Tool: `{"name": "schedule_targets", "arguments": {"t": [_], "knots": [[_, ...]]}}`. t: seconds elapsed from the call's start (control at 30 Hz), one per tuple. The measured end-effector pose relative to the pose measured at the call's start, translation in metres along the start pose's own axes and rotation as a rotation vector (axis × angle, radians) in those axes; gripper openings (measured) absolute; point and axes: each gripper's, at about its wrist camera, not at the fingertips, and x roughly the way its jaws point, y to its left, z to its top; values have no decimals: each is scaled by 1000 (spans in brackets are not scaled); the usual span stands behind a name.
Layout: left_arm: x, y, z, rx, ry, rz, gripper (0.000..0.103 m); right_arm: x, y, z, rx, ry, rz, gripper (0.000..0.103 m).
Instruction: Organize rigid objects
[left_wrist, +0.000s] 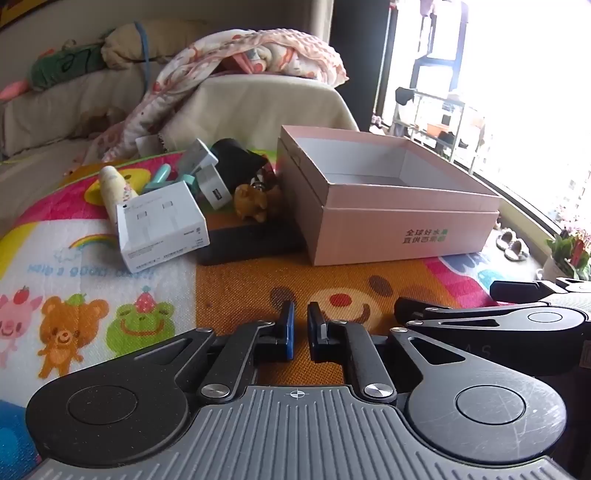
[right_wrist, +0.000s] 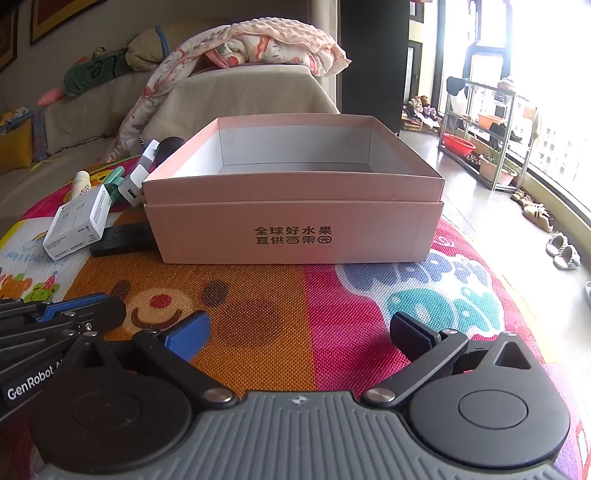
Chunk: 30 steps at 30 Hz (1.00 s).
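An open pink cardboard box (left_wrist: 399, 221) (right_wrist: 295, 229) stands empty on a colourful play mat. Left of it lies a pile: a white carton (left_wrist: 160, 225) (right_wrist: 79, 221), a cream tube (left_wrist: 112, 186) (right_wrist: 82, 182), white chargers (left_wrist: 212, 184) (right_wrist: 135, 184), a teal item (left_wrist: 160, 175), a black cylinder (left_wrist: 240, 158), a brown figurine (left_wrist: 253, 201), and a flat black box (left_wrist: 251, 240) (right_wrist: 122, 240). My left gripper (left_wrist: 300, 328) is nearly shut and empty, low over the mat. My right gripper (right_wrist: 301, 332) is open and empty in front of the box.
A sofa with a draped blanket (left_wrist: 258, 48) (right_wrist: 258, 44) stands behind the mat. Slippers (right_wrist: 563, 251) lie on the floor at the right, by a shelf rack (right_wrist: 487, 140) and a window. The right gripper's side shows in the left wrist view (left_wrist: 498, 321).
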Motion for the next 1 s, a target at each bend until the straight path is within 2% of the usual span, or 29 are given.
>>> {"name": "schedule_targets", "arguments": {"t": [1.0], "knots": [[1, -1, -1, 16, -4, 12, 12, 0, 0, 0, 0, 0, 0, 103]]}}
